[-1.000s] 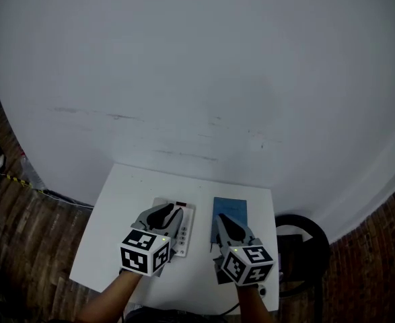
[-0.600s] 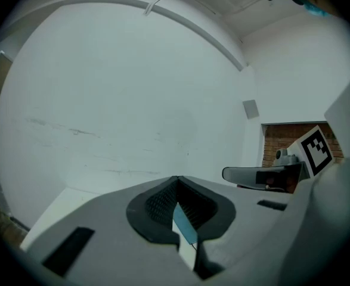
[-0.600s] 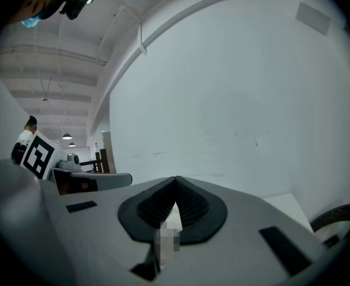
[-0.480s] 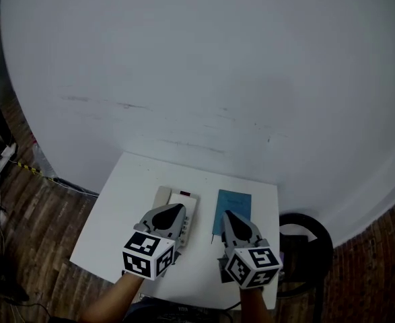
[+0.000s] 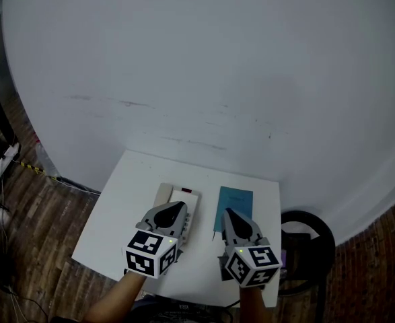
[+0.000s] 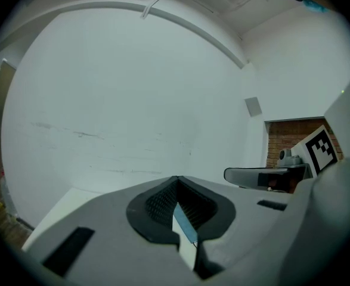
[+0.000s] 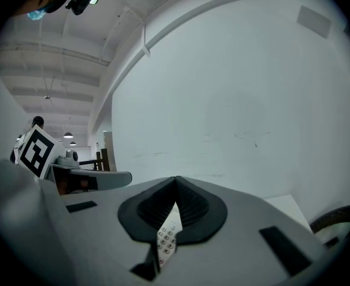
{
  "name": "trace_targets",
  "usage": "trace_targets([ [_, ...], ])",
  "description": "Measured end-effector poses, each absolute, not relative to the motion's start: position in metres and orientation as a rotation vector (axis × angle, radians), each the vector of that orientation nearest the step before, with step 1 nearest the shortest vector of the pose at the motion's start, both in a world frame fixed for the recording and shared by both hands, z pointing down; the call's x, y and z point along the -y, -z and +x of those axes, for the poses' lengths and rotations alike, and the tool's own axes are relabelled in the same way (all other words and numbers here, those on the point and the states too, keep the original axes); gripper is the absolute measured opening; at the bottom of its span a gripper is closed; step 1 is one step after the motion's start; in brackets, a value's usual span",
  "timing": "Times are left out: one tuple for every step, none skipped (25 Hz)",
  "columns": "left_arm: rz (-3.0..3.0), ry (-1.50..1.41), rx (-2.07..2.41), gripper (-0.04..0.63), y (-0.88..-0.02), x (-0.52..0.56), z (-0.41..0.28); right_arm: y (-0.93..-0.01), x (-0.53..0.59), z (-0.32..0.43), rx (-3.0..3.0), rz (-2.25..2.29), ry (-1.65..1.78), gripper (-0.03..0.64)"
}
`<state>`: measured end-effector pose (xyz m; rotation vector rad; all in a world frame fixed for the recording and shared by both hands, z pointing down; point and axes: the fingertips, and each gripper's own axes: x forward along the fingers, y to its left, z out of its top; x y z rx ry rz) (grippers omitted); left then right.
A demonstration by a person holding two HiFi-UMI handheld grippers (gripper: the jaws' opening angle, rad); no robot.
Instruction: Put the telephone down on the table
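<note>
The telephone [image 5: 184, 200] already lies flat near the middle of the surface [image 5: 123, 207], beside a blue notebook [image 5: 236, 199]. The left gripper [image 5: 178, 208] and right gripper [image 5: 227, 212] are pressed together, empty; I judge that nothing remains.

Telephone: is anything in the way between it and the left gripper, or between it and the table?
Nothing visible. The telephone seems to lie on the table already, with the left gripper, jaws shut, just over its near end. The blue notebook lies beside it, apart.
</note>
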<state>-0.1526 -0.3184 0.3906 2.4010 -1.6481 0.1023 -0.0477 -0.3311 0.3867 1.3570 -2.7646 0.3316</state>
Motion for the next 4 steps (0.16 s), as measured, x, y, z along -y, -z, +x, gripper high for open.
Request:
trace_targets([
  [2.400, -0.102, 1.649, 0.006, -0.3910, 0.3189, -0.1527, -0.3871, 0.3313, -0.0471, 2.765, 1.358, -0.333, 0.000],
  [2.399, -0.101, 1.650, 0.006, -0.3916, 0.3196, -0.1526, -0.3874, 0.3315, -0.0465, 2.766, 1.358, -0.334, 0.001],
  [2.397, -0.100, 1.650, 0.006, -0.3922, 0.3204, -0.1524, -0.3878, 0.3320, -0.0459, 2.766, 1.357, -0.335, 0.001],
  [2.396, -0.099, 1.650, 0.006, -0.3928, 0.3212, -0.1521, -0.3881, 0.3325, -0.0454, 2.766, 1.357, -0.336, 0.000],
])
